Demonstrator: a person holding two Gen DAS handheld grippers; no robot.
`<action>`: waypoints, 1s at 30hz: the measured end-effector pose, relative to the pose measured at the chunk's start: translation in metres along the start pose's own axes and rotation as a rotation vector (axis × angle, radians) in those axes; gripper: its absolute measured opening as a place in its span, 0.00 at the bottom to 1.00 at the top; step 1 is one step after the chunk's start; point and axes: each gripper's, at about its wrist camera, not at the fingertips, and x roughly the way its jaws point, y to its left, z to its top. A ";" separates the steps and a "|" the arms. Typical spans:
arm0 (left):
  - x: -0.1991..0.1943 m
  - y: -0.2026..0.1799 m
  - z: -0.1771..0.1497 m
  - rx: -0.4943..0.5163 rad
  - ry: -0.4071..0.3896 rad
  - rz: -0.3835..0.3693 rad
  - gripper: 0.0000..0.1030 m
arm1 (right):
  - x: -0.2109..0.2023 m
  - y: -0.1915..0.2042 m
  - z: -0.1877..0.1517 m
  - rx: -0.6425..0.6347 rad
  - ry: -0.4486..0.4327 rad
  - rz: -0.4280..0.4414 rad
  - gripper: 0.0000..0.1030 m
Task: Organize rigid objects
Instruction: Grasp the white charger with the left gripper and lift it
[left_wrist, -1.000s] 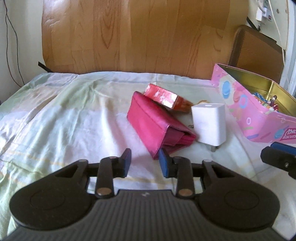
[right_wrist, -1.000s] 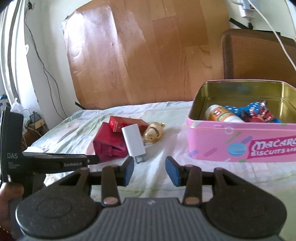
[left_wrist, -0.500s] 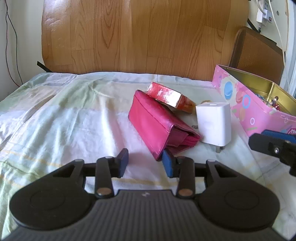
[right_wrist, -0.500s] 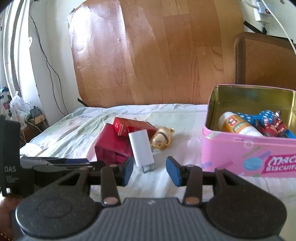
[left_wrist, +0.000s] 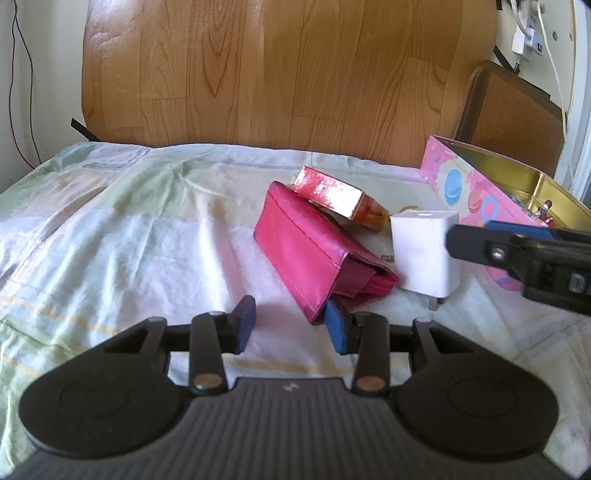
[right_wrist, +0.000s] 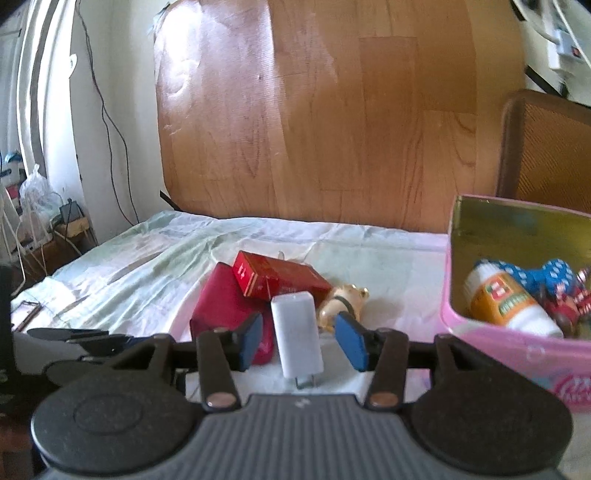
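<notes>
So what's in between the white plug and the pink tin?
In the right wrist view, a small golden figurine lies on the sheet between the white charger and the pink tin; otherwise just sheet.

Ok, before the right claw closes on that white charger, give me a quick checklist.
1. Right claw open: ok.
2. White charger sits between its fingers: ok.
3. Pads touching the charger: cannot tell.
4. Charger free of the pink wallet beside it: cannot tell; they sit very close.
5. Pink tin open, with room among the bottle and toys: ok.
6. Left claw open, out of the right claw's way: ok, it is at the wallet's near corner.
</notes>
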 end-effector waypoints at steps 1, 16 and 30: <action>0.000 0.001 0.000 -0.004 -0.001 -0.004 0.43 | 0.003 0.002 0.002 -0.011 0.003 -0.002 0.45; -0.003 0.013 0.001 -0.075 -0.012 -0.088 0.43 | -0.039 -0.040 -0.012 0.289 0.057 0.105 0.28; -0.026 -0.045 0.000 -0.009 0.046 -0.359 0.43 | -0.129 -0.111 -0.084 0.391 0.033 0.009 0.53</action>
